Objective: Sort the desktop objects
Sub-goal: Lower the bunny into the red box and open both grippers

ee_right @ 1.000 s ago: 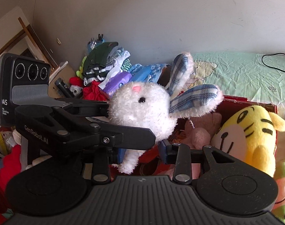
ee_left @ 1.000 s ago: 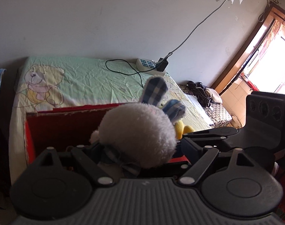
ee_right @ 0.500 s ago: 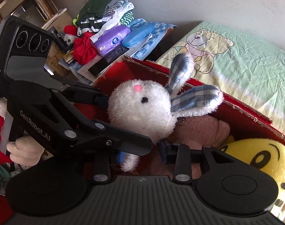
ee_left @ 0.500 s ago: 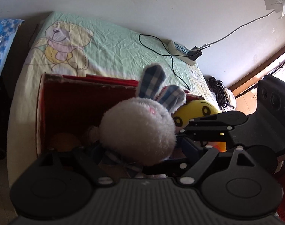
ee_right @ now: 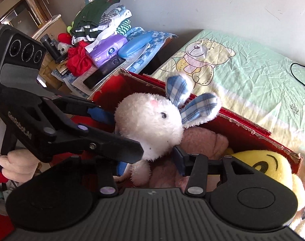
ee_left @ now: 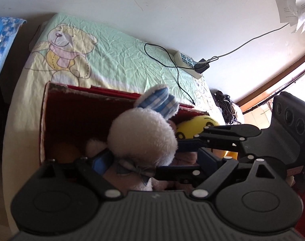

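Observation:
A white plush rabbit (ee_left: 142,136) (ee_right: 150,126) with blue checked ears hangs over an open red cardboard box (ee_left: 92,89) (ee_right: 242,120). My left gripper (ee_left: 130,164) is shut on it at the neck, just below the head. My right gripper (ee_right: 150,162) is shut on its lower body, with one white foot sticking out below. The left gripper's fingers (ee_right: 100,112) reach in from the left in the right wrist view. Inside the box lie a yellow plush (ee_left: 198,124) (ee_right: 268,164) and a pink plush (ee_right: 204,140), right under the rabbit.
The box sits on a bed with a pale green bear-print sheet (ee_left: 122,60) (ee_right: 252,70). A power strip (ee_left: 186,60) and black cable lie by the wall. Left of the bed are folded clothes (ee_right: 100,18), a tissue pack (ee_right: 108,50) and a phone (ee_right: 100,74). A hand (ee_right: 18,162) holds the left gripper.
Both grippers have tipped downward and carried the rabbit lower, from above the box rim down onto the toys inside. The rabbit's ears have flopped over.

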{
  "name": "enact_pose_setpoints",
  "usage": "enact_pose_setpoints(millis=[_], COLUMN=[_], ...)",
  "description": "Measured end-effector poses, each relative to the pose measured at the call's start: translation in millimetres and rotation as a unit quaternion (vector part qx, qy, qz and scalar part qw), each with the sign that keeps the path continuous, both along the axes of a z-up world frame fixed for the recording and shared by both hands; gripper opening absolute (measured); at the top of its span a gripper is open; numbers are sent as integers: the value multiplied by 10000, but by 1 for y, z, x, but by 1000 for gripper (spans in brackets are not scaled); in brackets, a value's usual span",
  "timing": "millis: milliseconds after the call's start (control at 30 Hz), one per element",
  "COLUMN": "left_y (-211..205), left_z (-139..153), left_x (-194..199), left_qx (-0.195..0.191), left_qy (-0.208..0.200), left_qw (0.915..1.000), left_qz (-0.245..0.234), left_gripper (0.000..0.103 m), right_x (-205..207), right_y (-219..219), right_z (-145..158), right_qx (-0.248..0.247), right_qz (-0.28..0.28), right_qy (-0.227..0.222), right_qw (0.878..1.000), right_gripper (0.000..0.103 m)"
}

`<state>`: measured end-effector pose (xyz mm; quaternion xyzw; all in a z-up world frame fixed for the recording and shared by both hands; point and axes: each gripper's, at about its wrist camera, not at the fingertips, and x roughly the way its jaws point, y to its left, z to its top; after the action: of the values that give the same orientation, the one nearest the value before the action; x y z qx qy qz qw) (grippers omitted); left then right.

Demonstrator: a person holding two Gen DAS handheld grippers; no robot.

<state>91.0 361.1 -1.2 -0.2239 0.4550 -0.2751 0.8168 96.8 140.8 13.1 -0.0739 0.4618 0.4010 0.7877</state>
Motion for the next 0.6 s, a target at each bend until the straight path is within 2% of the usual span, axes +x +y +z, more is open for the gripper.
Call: enact_pose_setpoints(millis=[100,233,333,533,600], left_y=[4,2,4,0,2], left_z=[1,2,3,5,7], left_x=[-3,-4,-9,-14,-16], left_qx=[-119,-28,-50,176,186], left_qy=[-65,-72,-87,-184,-253], left_qw=[9999,10000,9999,9995,9994], left_qz=[-5,-48,-121,-183,-163], left_gripper=[92,92,92,91,91], right_x=[2,-2,-6,-10,-10], right_y=[-4,-3,0,10,9], right_z=[0,-2,-1,-6,-5], right_qx=[30,-22,-273,-603,-573], right_qz=[-106,-30,-67,99,103], right_qy=[-42,-137,-336,-619,-609], right_qw=[9999,9999,9990,9962,9964], right_gripper=[48,40,37,35,36])
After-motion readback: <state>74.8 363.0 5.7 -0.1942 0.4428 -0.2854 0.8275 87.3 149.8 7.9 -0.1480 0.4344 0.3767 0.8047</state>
